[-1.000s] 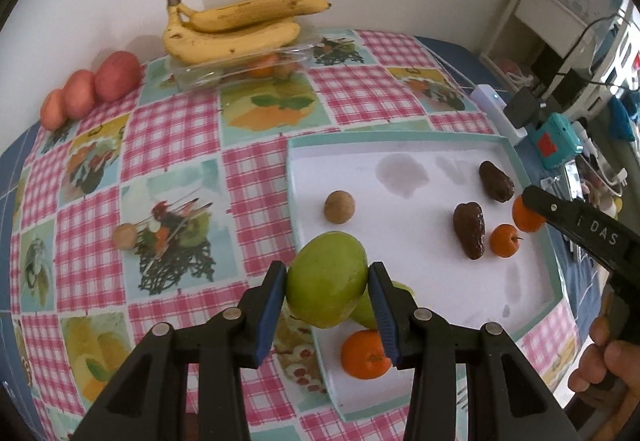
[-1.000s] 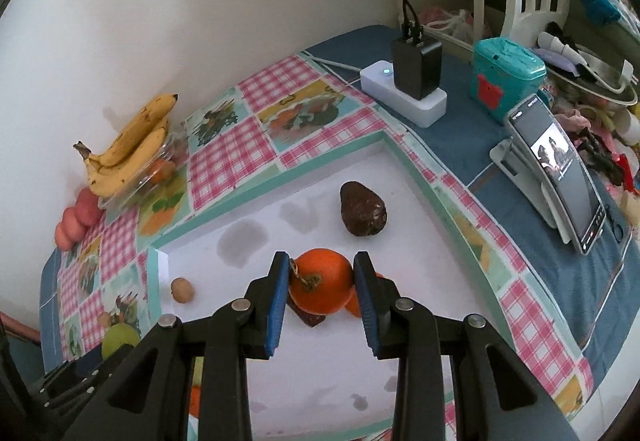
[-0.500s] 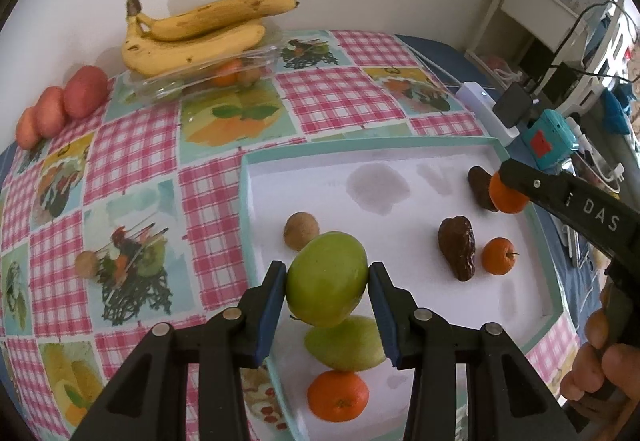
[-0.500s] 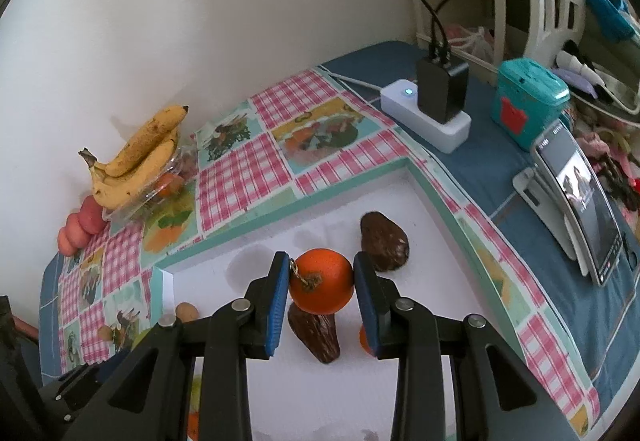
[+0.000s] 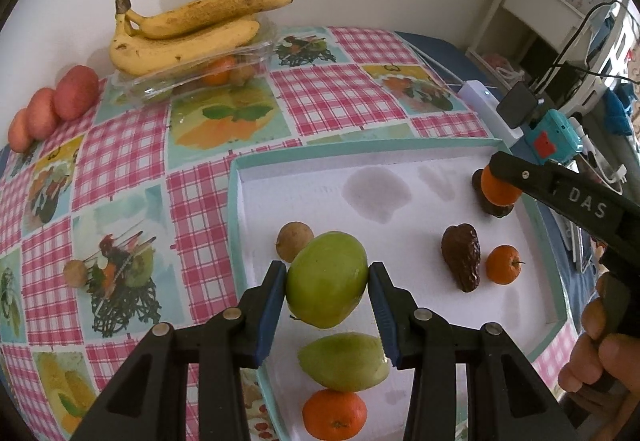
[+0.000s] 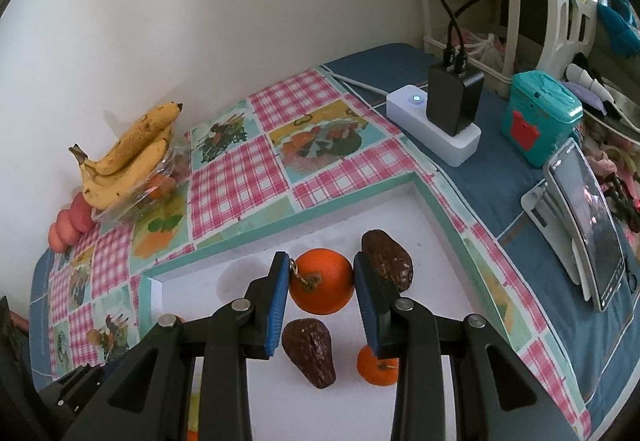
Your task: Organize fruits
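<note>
My left gripper (image 5: 327, 287) is shut on a green apple (image 5: 326, 279), held above the near left part of the white tray (image 5: 400, 161). Below it on the tray lie a second green fruit (image 5: 344, 361), a tangerine (image 5: 334, 415) and a small brown round fruit (image 5: 294, 240). My right gripper (image 6: 321, 291) is shut on a tangerine (image 6: 322, 280) with a stem, held over the tray's far right side. Under it lie two dark brown avocados (image 6: 310, 351) (image 6: 387, 264) and a small tangerine (image 6: 377, 365). The right gripper (image 5: 498, 185) also shows in the left wrist view.
Bananas (image 5: 188, 33) rest on a clear plastic box (image 5: 192, 77) by the wall, with red fruits (image 5: 76, 93) to their left. A small brown fruit (image 5: 75, 272) lies on the checked cloth. A power strip (image 6: 434, 131), teal box (image 6: 540, 117) and phone (image 6: 588, 225) stand right of the tray.
Both grippers have shifted a little over the tray with their fruits still gripped; the tray's fruits sit farther right and lower in the right wrist view.
</note>
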### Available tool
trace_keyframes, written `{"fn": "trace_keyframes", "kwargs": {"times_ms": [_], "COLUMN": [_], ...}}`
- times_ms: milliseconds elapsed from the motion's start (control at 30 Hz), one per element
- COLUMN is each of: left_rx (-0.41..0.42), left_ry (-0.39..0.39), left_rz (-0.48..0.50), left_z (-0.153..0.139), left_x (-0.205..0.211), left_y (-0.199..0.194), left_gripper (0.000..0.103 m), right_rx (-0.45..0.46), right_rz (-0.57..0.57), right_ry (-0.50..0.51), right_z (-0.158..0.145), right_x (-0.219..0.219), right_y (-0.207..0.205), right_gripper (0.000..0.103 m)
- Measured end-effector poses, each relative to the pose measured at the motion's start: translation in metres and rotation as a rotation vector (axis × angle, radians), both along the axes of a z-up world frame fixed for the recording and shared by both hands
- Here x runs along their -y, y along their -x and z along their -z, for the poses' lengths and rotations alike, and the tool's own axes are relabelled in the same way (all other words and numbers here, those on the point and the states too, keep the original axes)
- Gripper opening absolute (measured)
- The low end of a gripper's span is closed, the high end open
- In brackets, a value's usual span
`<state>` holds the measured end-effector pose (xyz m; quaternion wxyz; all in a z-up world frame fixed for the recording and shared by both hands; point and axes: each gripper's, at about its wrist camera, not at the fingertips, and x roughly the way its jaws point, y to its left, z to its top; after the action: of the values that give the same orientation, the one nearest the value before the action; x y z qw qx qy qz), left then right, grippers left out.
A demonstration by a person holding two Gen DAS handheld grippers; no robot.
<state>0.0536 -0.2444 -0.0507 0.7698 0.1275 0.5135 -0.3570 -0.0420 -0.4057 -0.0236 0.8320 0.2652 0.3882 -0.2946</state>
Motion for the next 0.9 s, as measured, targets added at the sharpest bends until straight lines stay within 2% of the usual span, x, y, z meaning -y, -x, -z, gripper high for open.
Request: {"fn": "trace_keyframes", "kwargs": {"times_ms": [533, 900], "left_rx": [-0.030, -0.047], "left_ry": [-0.042, -0.044], "left_rz": [-0.004, -0.020], "left_z": [0.020, 0.024], "left_x": [0.004, 0.003], "left_y": [-0.002, -0.004], "left_gripper": [0.045, 0.045], "right_rx": [-0.064, -0.077], "right_rz": [-0.019, -0.040], "right_ry": [-0.041, -0.039], "right_z": [0.041, 0.045], "right_x": [0.001, 0.000], "right_y": [-0.015, -0.017], "right_gripper": [0.034, 0.035]}}
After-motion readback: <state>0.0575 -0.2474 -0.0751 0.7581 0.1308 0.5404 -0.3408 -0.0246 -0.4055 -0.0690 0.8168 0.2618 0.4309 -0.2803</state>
